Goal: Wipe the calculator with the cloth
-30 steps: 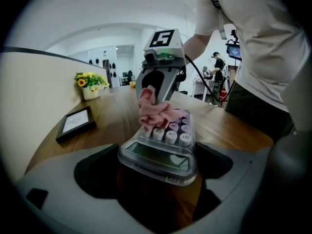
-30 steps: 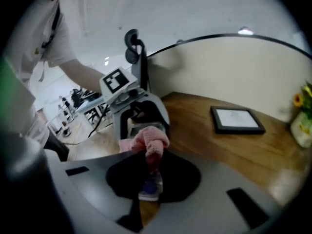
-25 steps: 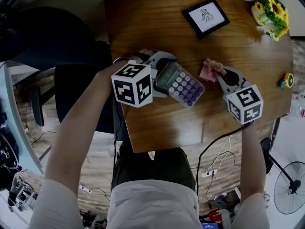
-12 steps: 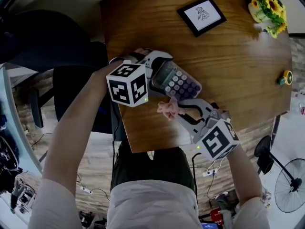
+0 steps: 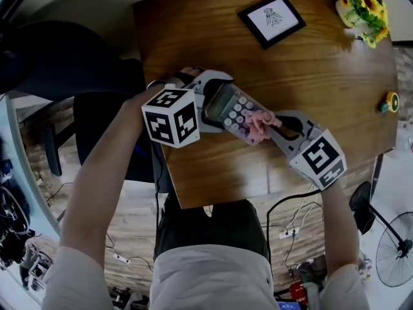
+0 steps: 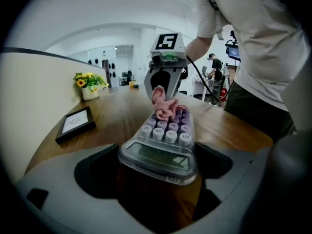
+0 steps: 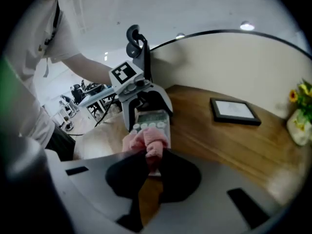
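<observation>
Clear-cased, lilac-keyed calculator: clamped at its display end by the left gripper, toward the left edge of the brown wooden table. Crumpled pink cloth: pinched in the right gripper, touching the keys. Could twist out of that end grip under hard wiping.

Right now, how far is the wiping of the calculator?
Done: the left gripper grips the calculator by its display end, and the right gripper is shut on the cloth. In hand: the cloth rests on the keys. Left: probably the display; no picture shows what is clean.
</observation>
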Motion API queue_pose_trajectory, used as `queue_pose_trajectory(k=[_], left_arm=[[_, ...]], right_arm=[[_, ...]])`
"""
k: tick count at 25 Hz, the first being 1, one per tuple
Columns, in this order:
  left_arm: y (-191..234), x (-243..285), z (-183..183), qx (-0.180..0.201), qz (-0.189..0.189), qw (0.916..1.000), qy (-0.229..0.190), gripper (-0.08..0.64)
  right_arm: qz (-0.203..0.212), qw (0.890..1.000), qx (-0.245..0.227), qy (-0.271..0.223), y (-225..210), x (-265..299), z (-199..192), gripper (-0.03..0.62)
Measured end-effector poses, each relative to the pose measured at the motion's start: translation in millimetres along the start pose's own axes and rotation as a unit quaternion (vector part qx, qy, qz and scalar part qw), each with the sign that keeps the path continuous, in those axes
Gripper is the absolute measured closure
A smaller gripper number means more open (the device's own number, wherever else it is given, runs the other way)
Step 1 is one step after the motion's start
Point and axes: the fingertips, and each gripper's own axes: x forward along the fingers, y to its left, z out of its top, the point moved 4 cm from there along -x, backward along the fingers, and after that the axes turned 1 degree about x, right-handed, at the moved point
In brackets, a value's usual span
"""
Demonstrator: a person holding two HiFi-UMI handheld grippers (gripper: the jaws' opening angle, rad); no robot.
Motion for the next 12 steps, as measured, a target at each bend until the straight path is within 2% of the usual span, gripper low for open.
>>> queue_pose_trajectory(k=[3, 6, 9, 12], left_arm=[[1.2, 0.8, 0.6, -0.002, 0.002, 1.0000, 0.000, 0.074], [2.1, 1.1, 0.3, -0.007, 0.008, 0.9999, 0.001, 0.074], [3.2, 0.9, 0.8, -0.011, 0.015, 0.9998, 0.004, 0.081], [1.1, 1.5, 1.2, -0.016, 0.014, 0.9997, 0.014, 0.092]], right_arm=[[-0.002, 1.000, -0.015, -0.001, -6.2, -1.9, 0.2, 0.545], [-0.038, 0.998, -0.047, 0.001, -7.1, -3.2, 0.8, 0.545], [-0.109, 0.993, -0.037, -0.013, -21.8, -10.5, 0.4, 0.545], [-0.220, 0.975, -0.026, -0.001, -45.7, -29.0, -2.1, 0.547]])
